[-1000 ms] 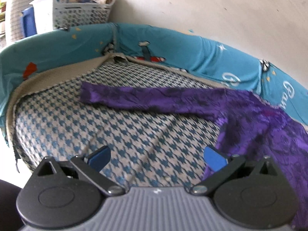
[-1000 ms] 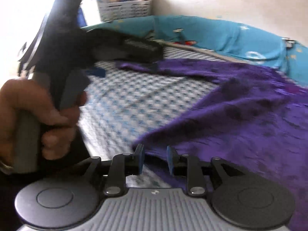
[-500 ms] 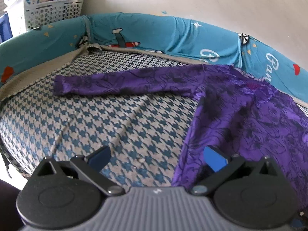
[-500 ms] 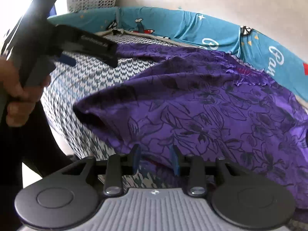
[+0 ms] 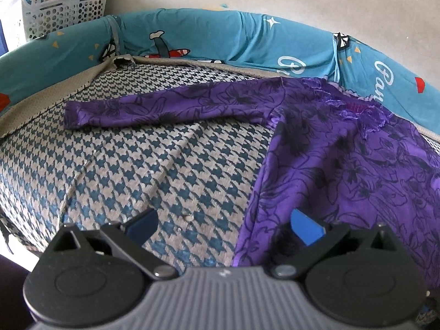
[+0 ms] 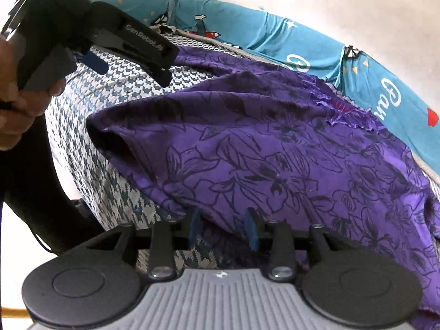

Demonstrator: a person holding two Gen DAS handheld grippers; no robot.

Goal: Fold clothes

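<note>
A purple long-sleeved top with a dark flower print (image 5: 343, 159) lies spread on a houndstooth bed cover (image 5: 143, 170). One sleeve (image 5: 165, 107) stretches to the left. My left gripper (image 5: 224, 224) is open and empty, low over the top's near left edge. My right gripper (image 6: 223, 228) is partly open with the top's (image 6: 275, 159) near hem lying between its blue pads (image 6: 251, 229), not clamped. The left gripper and the hand holding it also show in the right wrist view (image 6: 90, 27), above the cover.
A teal cartoon-print bumper (image 5: 233, 38) rings the far side of the bed. A white basket of clutter (image 5: 63, 5) stands at the back left against a pale wall. The bed's near edge (image 6: 82, 181) drops off at the left.
Both grippers swung right, toward the body of the top. The right gripper opened wider and its view moved onto the hem. The left gripper stayed open.
</note>
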